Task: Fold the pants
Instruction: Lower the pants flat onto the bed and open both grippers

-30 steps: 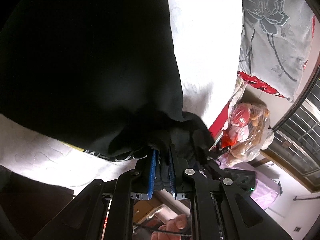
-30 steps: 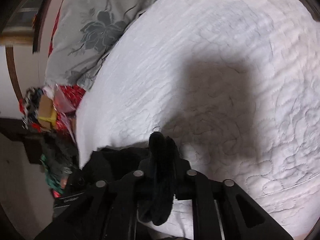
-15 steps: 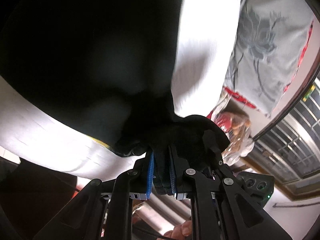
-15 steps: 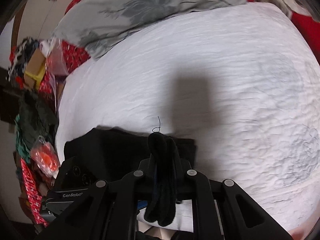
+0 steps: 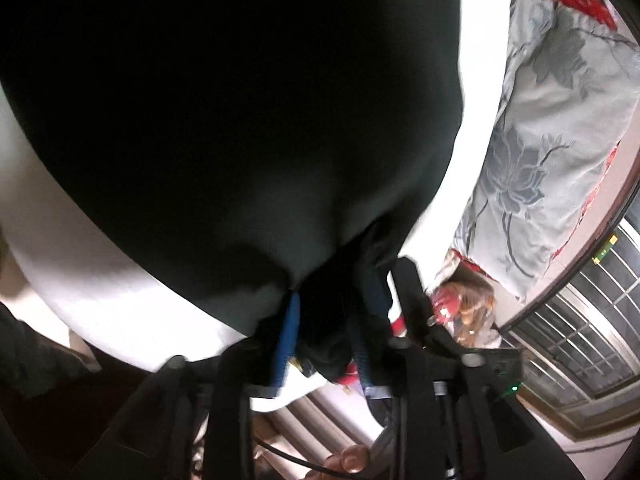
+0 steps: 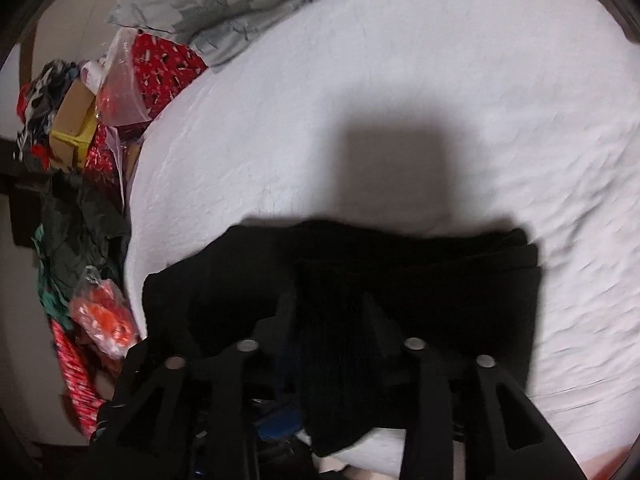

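The black pants (image 5: 240, 120) fill most of the left wrist view, hanging over the white bed (image 5: 120, 304). My left gripper (image 5: 326, 312) is shut on a bunch of the black cloth between its blue pads (image 5: 289, 332). In the right wrist view the pants (image 6: 420, 280) lie folded on the white quilt (image 6: 400, 80) near its front edge. My right gripper (image 6: 328, 312) stands wider than before, with black cloth between the fingers; I cannot tell whether they still pinch it.
A grey flowered pillow (image 5: 540, 140) lies at the head of the bed; it also shows in the right wrist view (image 6: 224, 12). Bags, a box (image 6: 72, 120) and clothes (image 6: 72, 220) are piled beside the bed. A barred window (image 5: 580, 340) is at the right.
Both grippers have carried the pants edge forward over the bed. The black cloth now lies spread in front of the right gripper, whose fingers stand wider apart than before.
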